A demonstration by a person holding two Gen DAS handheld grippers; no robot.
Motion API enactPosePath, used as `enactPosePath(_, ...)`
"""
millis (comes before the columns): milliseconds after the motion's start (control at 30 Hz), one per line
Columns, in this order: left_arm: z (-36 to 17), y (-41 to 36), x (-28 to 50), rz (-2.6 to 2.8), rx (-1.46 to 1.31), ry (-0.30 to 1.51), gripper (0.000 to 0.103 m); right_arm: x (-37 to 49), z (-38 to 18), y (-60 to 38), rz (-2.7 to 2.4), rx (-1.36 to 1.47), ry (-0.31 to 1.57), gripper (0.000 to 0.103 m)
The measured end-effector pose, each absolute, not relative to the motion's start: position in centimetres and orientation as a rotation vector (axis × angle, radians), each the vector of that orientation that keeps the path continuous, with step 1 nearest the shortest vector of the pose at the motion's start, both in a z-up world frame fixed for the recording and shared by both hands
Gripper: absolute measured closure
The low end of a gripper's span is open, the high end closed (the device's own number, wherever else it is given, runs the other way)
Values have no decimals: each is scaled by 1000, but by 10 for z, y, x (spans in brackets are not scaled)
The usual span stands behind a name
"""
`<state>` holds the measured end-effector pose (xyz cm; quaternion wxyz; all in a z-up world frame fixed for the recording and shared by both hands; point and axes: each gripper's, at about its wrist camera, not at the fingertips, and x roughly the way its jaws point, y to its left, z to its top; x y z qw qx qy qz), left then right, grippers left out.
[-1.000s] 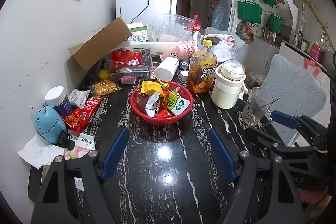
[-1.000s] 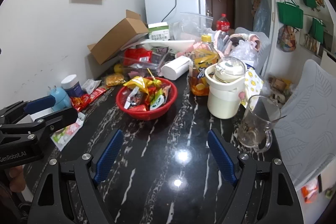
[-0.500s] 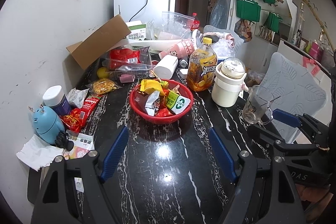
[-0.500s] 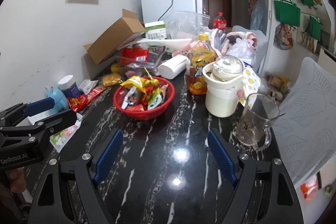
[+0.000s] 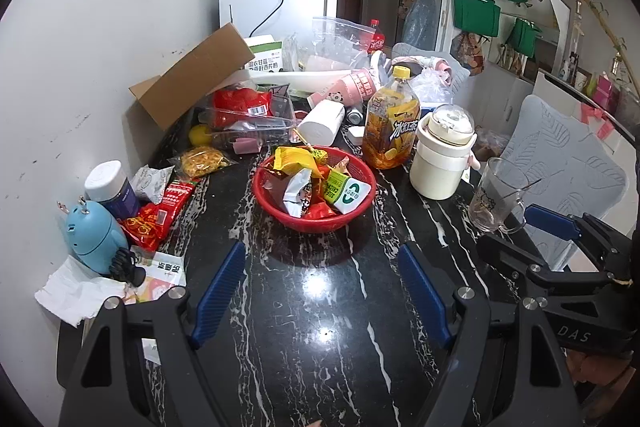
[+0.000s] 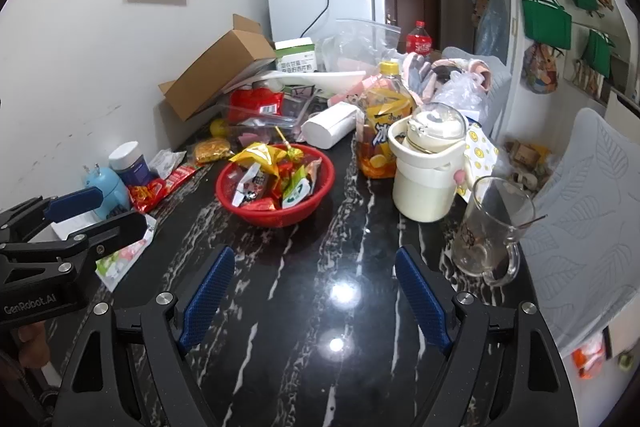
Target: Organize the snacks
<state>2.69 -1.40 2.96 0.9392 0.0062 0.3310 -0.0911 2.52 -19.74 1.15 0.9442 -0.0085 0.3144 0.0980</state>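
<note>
A red basket (image 5: 280, 215) full of snack packets stands mid-table; it also shows in the right wrist view (image 6: 256, 211). Loose snacks lie left of it: red packets (image 5: 160, 211), a yellow noodle pack (image 5: 202, 159), a silver pouch (image 5: 150, 177). My left gripper (image 5: 322, 263) is open and empty above the black marble table (image 5: 320, 327), short of the basket. My right gripper (image 6: 316, 267) is open and empty too, to the right of the left one, also short of the basket.
A tea bottle (image 5: 390, 127), cream jug (image 5: 442, 155) and glass mug (image 5: 494, 195) stand right of the basket. A blue gadget (image 5: 94, 235), jar (image 5: 110, 187), paper (image 5: 76, 291), cardboard box (image 5: 192, 75) and clutter line the left wall and back. A grey chair (image 5: 568, 163) is right.
Both grippers have drifted slightly; the view shifted a little toward the basket. Both stay open and empty. Nothing on the table has moved.
</note>
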Motion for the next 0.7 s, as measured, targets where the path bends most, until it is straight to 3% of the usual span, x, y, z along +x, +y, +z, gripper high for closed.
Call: enactPosePath(700, 21, -9, 25, -181, 11, 697, 25, 18, 7, -197, 190, -23, 647, 20)
